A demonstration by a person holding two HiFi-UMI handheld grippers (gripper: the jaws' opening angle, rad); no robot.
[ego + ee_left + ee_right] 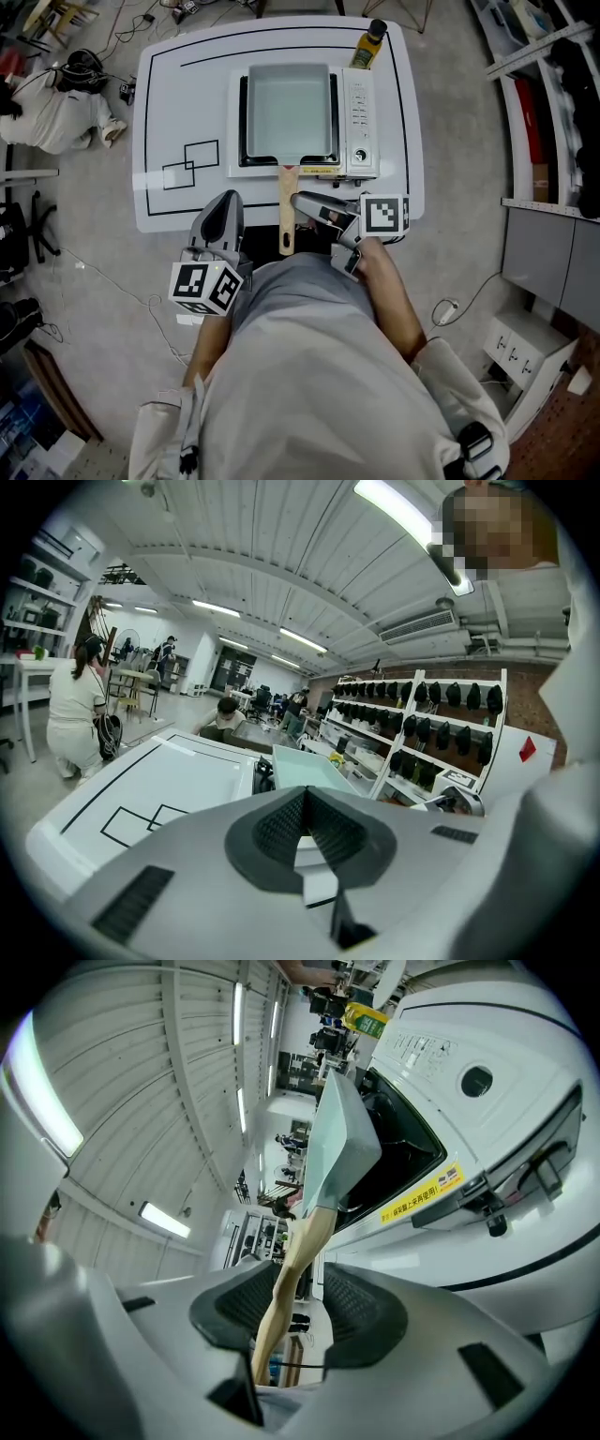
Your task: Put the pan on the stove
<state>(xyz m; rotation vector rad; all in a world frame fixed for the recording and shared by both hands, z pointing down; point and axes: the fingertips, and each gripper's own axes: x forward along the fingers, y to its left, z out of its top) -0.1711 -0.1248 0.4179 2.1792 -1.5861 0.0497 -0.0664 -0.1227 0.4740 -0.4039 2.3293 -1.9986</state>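
Overhead, the white bench [178, 103] fills the middle of the head view, with 2 overlapping black rectangles [190, 165] drawn toward its near left corner. The person stands against the near edge, torso covering the lower part of that view.

The portable stove [361, 112] sits right of centre, closer to the far edge, with its control strip toward the right edge. The pan [288, 108], rectangular and pale, rests on the stove's burner area, and its wooden handle [286, 211] points back across the near edge toward the person.

The right forearm is bare and reaches forward and inward from the person's right side. The right hand [380, 262] grasps the right gripper [302, 208], which is turned in from the right toward the handle. In the right gripper view the 2 jaws of the right gripper [302, 1288] stand spread, and the handle [300, 1241] runs between them, nearer the left pad, with open space on its other side. The pan [342, 1138] and stove [469, 1082] lie beyond.

The left arm is held close to the body, and the left gripper [223, 202] points at the near edge, left of the handle and apart from it. In its own view the left gripper [305, 808] has its jaws pressed together with nothing between them.

A yellow-labelled bottle [368, 45] stands at the far right corner, just beyond the stove.
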